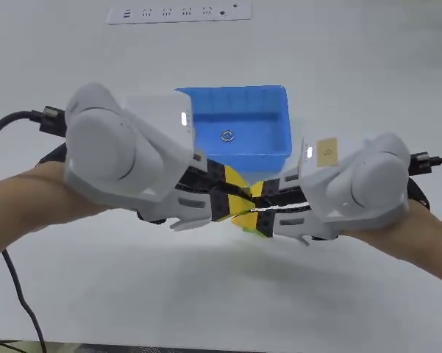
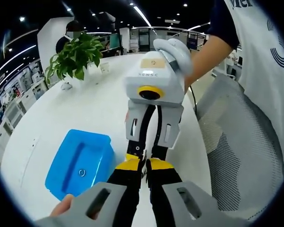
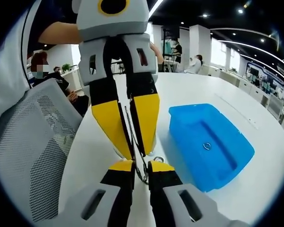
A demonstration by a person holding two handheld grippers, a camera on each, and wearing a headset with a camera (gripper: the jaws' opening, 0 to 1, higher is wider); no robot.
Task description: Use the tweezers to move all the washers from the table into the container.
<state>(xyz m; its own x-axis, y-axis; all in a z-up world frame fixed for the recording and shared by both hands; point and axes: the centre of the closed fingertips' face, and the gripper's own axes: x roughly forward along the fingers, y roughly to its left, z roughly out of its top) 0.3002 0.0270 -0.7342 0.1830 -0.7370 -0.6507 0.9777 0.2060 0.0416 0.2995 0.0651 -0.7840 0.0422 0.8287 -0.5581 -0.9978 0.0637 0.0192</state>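
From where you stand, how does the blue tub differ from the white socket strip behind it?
The blue container is a deep open tub holding one washer; the socket strip is white, flat and narrow. The container sits nearer the camera; the strip lies farther back. Both rest on the white table.

In the head view the left gripper (image 1: 234, 198) and right gripper (image 1: 256, 210) cover most of the tweezers (image 1: 276, 209), leaving a thin silver strip, and hide the container's (image 1: 239, 121) near wall. The picture's top edge cuts off the power strip (image 1: 178, 13) at the worktop's (image 1: 221, 294) far edge. The washer (image 1: 227, 136) is too small for detail.
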